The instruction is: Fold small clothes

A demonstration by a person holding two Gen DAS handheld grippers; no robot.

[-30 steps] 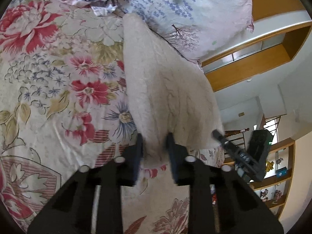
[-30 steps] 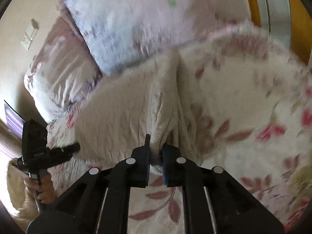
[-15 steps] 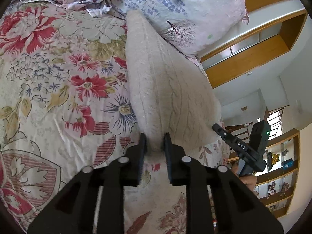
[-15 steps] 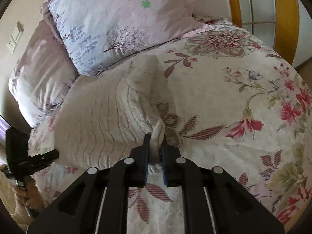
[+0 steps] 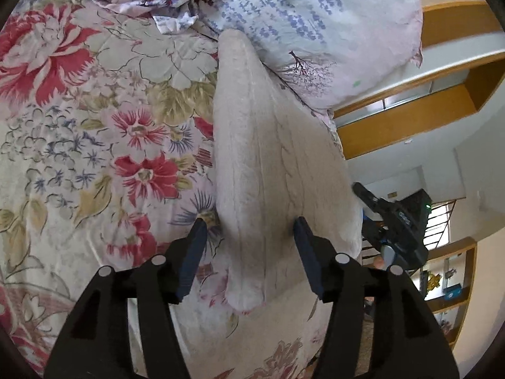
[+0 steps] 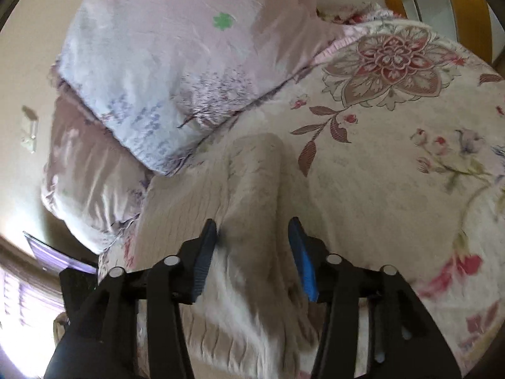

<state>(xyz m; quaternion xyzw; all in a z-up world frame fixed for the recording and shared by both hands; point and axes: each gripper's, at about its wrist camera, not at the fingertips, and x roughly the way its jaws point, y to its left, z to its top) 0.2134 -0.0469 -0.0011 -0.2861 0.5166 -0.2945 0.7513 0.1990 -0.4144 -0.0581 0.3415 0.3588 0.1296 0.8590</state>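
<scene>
Left wrist view: my left tongs (image 5: 249, 230) and right tongs (image 6: 252, 237) are opening, pads clear of the cream knit garment (image 5: 262, 158) beside the pillow (image 5: 315, 25); I should release fully before withdrawing.

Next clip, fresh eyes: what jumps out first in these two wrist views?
A cream knitted garment lies folded into a long strip on the floral bedspread, its far end by the lavender-print pillow. The left gripper and right gripper are both opening, the knit between the jaws but no longer pinched.
</scene>
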